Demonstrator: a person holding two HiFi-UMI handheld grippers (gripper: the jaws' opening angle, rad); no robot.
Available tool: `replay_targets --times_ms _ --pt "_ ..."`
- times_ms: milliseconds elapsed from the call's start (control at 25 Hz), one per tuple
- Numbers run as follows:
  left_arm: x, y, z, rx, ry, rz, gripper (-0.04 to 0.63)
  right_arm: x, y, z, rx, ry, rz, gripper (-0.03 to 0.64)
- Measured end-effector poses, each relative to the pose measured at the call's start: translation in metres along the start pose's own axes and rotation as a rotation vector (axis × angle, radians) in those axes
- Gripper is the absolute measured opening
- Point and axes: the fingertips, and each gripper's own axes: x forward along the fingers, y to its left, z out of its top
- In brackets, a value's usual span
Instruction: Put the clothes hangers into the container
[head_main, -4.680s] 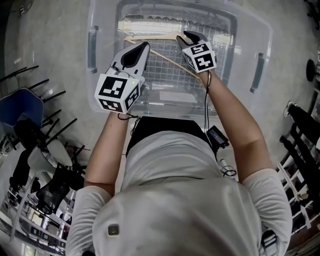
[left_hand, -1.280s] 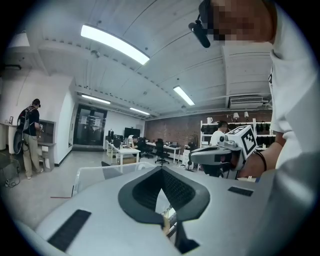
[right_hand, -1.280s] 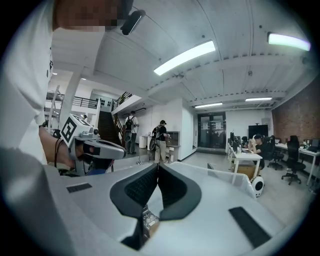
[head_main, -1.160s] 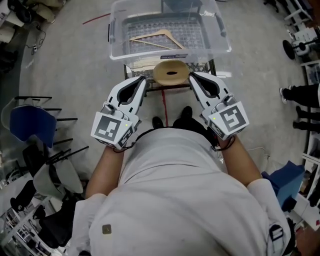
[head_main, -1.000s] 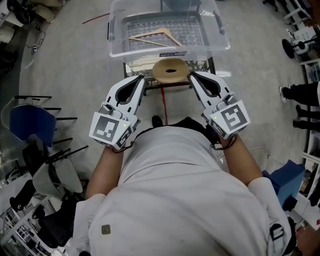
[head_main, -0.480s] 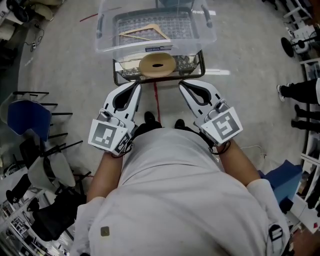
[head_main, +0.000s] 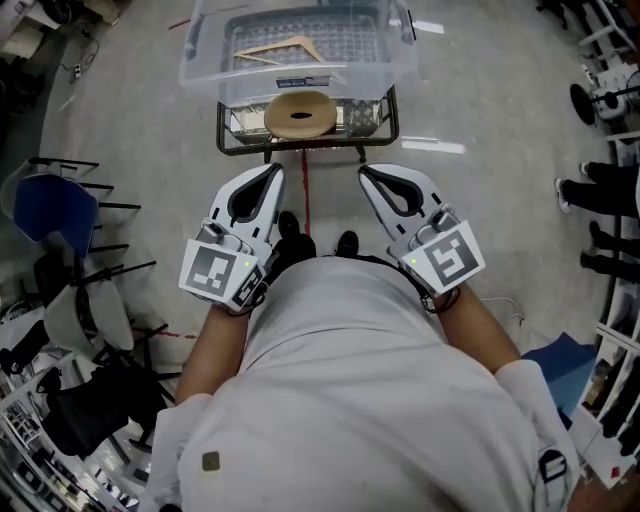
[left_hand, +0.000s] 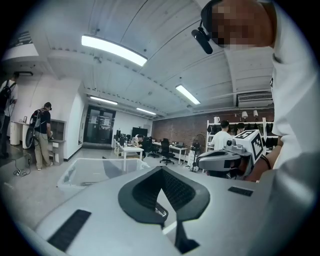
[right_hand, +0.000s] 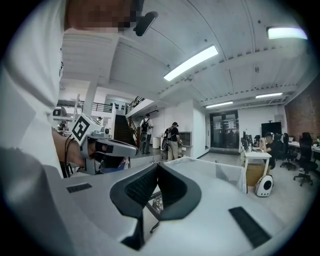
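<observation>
- Left claw (head_main: 268, 175) and right claw (head_main: 370, 175) are both closed, jaws together, holding nothing.
- One wooden hanger (head_main: 268, 46) lies inside the clear container (head_main: 192, 55), long axis crosswise.
- The container stands ahead, well apart from both claws; the left seems slightly nearer.

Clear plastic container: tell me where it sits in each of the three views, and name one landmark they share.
Head view: the clear plastic container is at top centre, cut by the upper edge.
Left gripper view: left of centre, beyond the jaws.
Right gripper view: right of centre, just past the jaws.
Shared landmark: the person's white shirt, along the bottom of the head view, the right edge of the left gripper view and the left edge of the right gripper view.
</observation>
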Motion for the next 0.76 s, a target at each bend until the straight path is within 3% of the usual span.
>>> replay_targets --times_ms 760 --pt "0.007 -0.04 0.001 0.009 -0.011 -0.004 0.017 -0.037 -0.01 -0.012 -0.029 0.018 0.004 0.02"
